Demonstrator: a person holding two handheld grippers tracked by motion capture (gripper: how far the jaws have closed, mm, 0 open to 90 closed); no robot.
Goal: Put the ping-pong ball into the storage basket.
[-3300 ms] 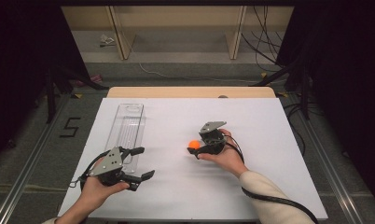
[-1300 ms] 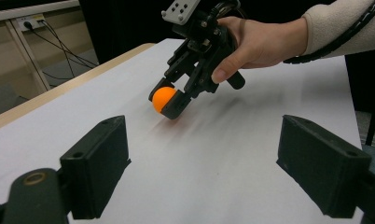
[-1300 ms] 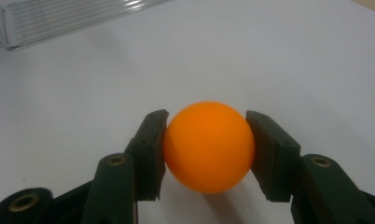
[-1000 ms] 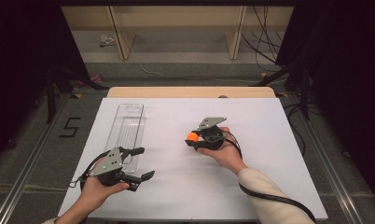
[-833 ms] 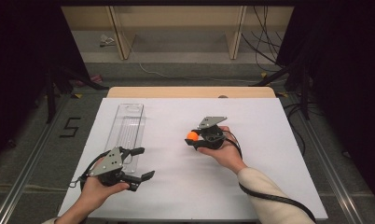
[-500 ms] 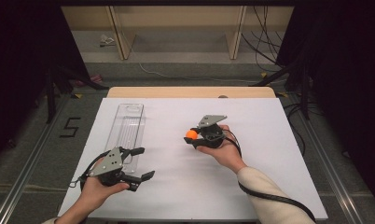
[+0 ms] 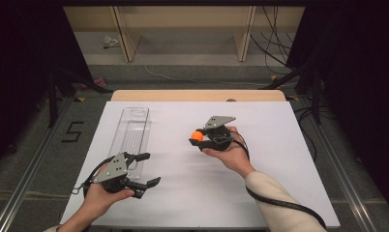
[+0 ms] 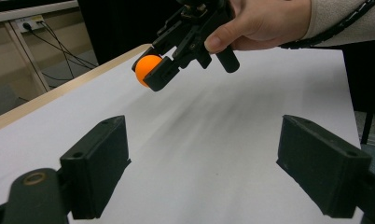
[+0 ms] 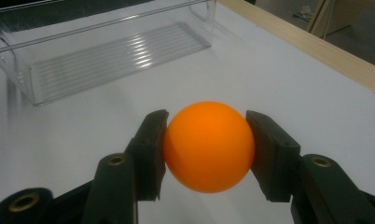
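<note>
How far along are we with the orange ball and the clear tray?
Done: the right gripper has the orange ball clamped and held off the white table. In hand: carrying it. Left: the clear tray holds nothing yet; the left gripper waits open.

So the table [image 7: 279, 193] takes up the middle and lower part of the high view, and everything sits on it or hangs over it. The clear plastic tray [image 7: 130, 133] lies on the left half, long side running up the frame. Right at its lower end is the left gripper [image 7: 146, 169], low in the frame, left of centre. The right gripper [image 7: 198, 139] is near the middle, right of the tray and well apart from it, with the ball [image 7: 198, 136] between its jaws. Looks like the ball is off the table surface, but hard to be sure. In the right gripper view the tray sits upper left, beyond the ball [image 9: 209, 145].
</note>
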